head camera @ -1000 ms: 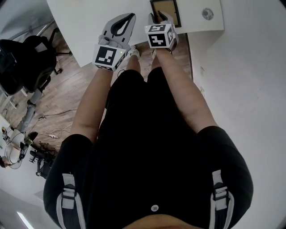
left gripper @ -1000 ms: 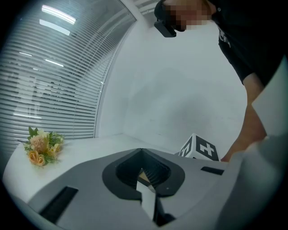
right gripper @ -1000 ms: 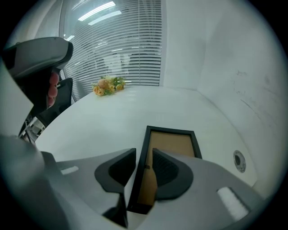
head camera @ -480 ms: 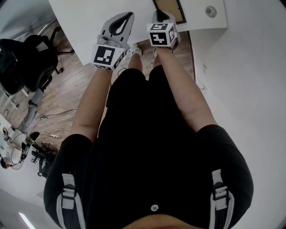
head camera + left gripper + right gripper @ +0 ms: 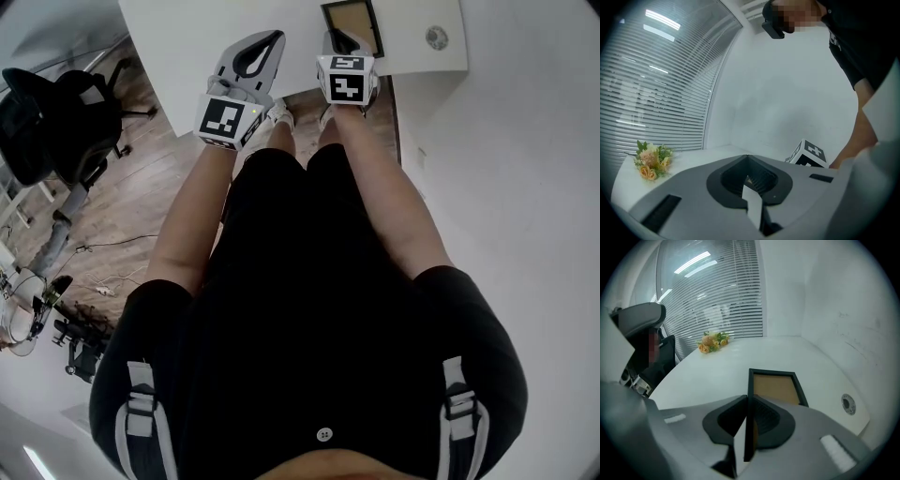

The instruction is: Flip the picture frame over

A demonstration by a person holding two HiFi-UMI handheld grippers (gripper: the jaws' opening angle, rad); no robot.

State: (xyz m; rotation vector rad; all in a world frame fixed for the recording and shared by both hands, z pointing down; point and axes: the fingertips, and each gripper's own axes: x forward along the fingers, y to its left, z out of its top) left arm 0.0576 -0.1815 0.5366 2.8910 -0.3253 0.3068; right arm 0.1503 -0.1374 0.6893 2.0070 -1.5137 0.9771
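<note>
Your bare left forearm (image 5: 192,220) reaches forward and carries the grey plastic left tongs (image 5: 274,36), with their black-and-white marker cube (image 5: 225,120), close to level. Their jaws are together on nothing. Your bare right forearm (image 5: 380,197) runs alongside, just apart, with the grey plastic right tongs (image 5: 339,39) tilted steeply down. Their jaws have just been closing and pinch the near left edge of the black-rimmed, tan-backed picture frame (image 5: 776,386).

Near left corner of the picture frame (image 5: 354,23) out of sight in the head view; small round disc (image 5: 436,37) beside it, nature unclear.
</note>
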